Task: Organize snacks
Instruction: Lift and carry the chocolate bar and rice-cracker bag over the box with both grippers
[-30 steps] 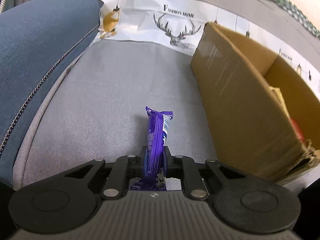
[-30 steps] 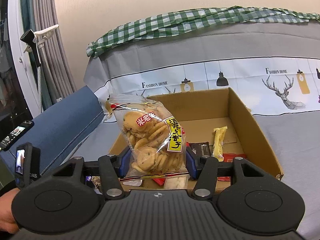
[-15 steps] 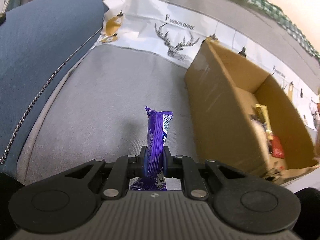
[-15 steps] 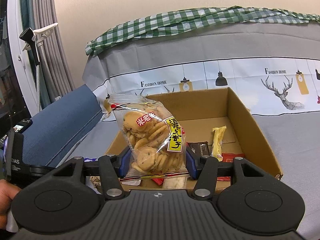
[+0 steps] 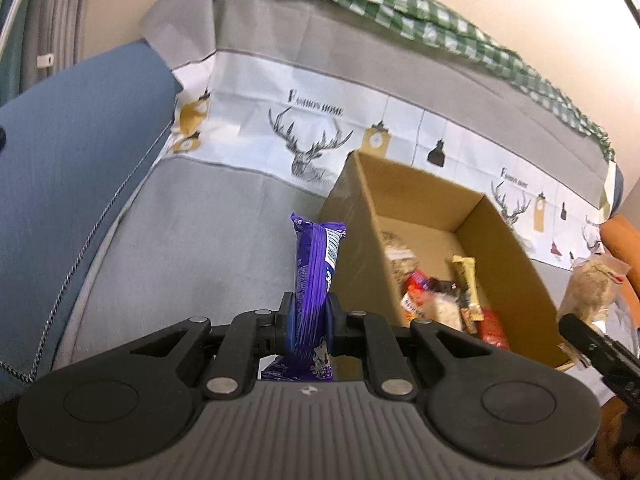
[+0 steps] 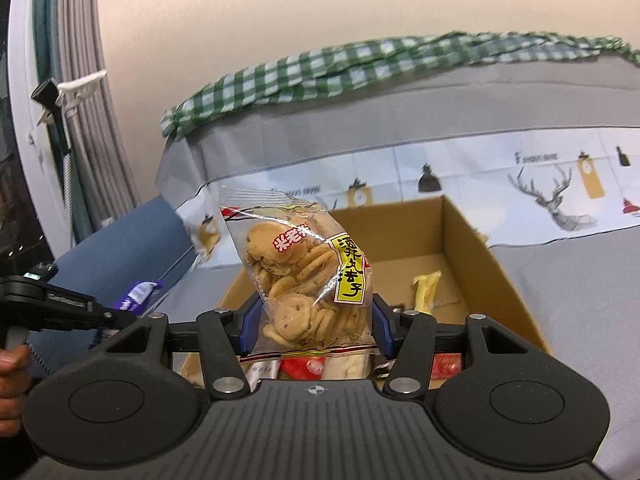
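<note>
Several snacks already lie in the open brown cardboard box (image 5: pixel 508 248), while two wait: the left gripper (image 5: pixel 308 312) pinches a purple foil bar (image 5: pixel 314 264) tight, the right gripper (image 6: pixel 316 320) half-wide around a clear cookie bag (image 6: pixel 304 268)

Each hand-held gripper (image 5: pixel 309 312) has a ribbed grey body, black linkage arms with silver rivets, and blue-padded fingers (image 6: pixel 250 320).

A grey sofa (image 5: pixel 192 256) with a deer-print cover band (image 5: pixel 312 136) fills mid-frame; green checked cloth (image 6: pixel 340 68) tops its back, beige wall (image 6: pixel 280 8) above, curtains (image 6: pixel 80 128) upper left.
</note>
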### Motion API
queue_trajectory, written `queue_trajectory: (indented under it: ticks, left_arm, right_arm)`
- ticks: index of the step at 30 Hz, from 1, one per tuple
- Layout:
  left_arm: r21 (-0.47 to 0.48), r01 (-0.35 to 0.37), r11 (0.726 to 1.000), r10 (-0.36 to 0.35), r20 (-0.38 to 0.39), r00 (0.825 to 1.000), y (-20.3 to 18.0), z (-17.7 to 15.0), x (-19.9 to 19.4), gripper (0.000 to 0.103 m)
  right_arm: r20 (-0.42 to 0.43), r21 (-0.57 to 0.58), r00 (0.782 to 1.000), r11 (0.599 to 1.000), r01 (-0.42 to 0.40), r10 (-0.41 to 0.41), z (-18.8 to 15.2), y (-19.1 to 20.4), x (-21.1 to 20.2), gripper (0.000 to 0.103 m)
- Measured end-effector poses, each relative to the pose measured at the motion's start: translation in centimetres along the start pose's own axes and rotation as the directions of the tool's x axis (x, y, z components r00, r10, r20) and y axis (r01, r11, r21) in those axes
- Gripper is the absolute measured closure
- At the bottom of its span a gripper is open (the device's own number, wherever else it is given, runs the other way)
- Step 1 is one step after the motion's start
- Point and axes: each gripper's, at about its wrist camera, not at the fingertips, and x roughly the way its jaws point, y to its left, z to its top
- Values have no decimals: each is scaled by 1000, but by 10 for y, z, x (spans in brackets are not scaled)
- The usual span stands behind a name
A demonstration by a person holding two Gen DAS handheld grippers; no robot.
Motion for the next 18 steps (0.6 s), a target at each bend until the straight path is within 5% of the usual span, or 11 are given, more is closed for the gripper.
queue_trajectory:
  ticks: [7,18]
  left_arm:
    - [53,21,998,-22,26,999,-23,15,-11,88]
    - [182,58,982,-67,43,997,-82,23,5,88]
  right_arm:
    - [58,29,995,996,81,-83,7,-3,-1,47]
    - [183,149,943,956,254,-279,12,-31,16,47]
